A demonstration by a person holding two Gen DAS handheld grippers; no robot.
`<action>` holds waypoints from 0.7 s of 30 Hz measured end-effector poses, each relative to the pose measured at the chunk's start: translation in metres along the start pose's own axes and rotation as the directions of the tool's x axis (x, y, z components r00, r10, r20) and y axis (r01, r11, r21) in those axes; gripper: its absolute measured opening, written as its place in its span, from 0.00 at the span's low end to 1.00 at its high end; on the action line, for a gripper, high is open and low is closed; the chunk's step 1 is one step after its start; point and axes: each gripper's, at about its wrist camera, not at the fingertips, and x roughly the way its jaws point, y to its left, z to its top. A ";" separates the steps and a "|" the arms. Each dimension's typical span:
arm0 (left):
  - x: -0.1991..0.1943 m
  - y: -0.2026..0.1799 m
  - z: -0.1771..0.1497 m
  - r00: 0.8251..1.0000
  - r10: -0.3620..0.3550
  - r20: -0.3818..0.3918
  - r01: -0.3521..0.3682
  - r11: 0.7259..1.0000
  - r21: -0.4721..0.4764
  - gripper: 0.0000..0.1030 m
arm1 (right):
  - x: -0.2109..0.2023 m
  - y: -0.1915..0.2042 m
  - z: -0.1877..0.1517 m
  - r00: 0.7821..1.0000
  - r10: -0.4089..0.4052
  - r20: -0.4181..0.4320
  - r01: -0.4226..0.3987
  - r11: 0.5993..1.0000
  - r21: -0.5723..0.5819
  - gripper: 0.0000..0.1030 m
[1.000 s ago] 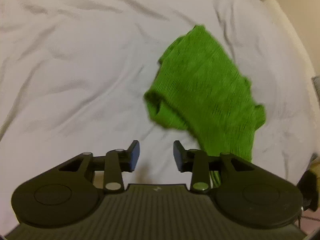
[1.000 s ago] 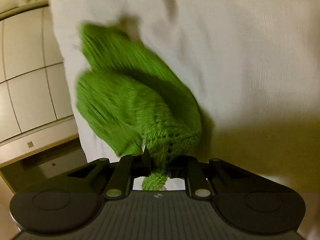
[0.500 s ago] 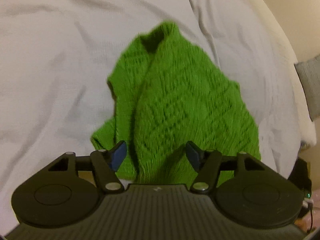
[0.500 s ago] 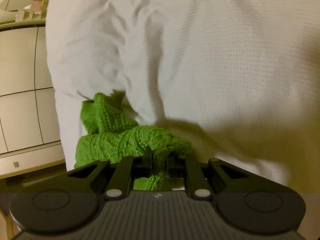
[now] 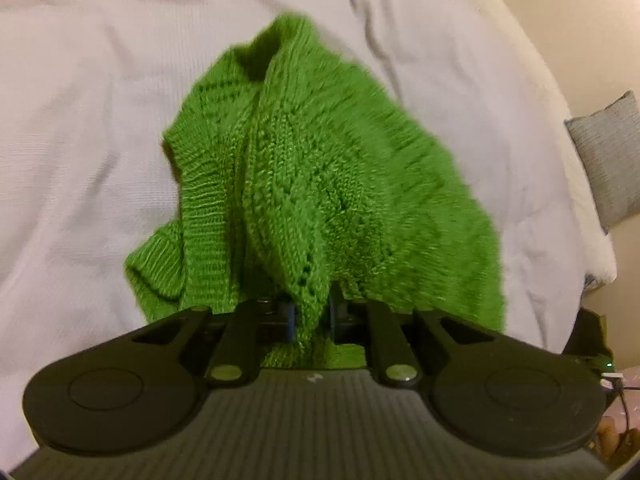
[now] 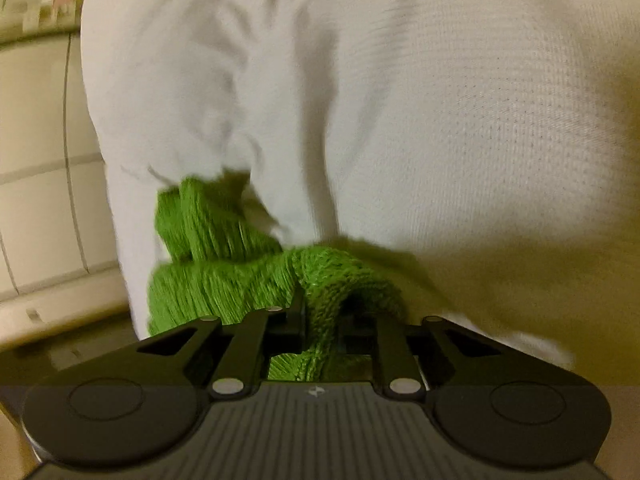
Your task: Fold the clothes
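Left gripper [image 5: 312,316] jaws, open a second ago, now clamp sweater [image 5: 320,184] hem | right gripper [image 6: 320,328] jaws still pinch sweater [image 6: 224,264] edge | sweater bunched on white bed [image 5: 80,120] | grey pillow [image 5: 612,156] beyond

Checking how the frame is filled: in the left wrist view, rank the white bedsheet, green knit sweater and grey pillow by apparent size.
1. White bedsheet
2. Green knit sweater, though nearness enlarges it
3. Grey pillow, partly cut off at the edge
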 end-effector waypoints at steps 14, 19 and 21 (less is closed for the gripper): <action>-0.276 -0.110 0.057 0.863 -0.095 0.497 -0.020 0.975 0.220 0.08 | -0.105 0.250 -0.048 0.905 0.417 -0.084 -0.410 0.804 -0.431 0.10; -0.351 -0.153 0.082 0.757 -0.095 0.646 -0.111 0.956 0.270 0.08 | -0.127 0.379 -0.066 0.825 0.559 -0.083 -0.497 0.647 -0.578 0.10; -0.383 -0.170 0.071 0.702 -0.108 0.704 -0.137 0.950 0.282 0.08 | -0.143 0.412 -0.080 0.800 0.592 -0.099 -0.513 0.588 -0.626 0.10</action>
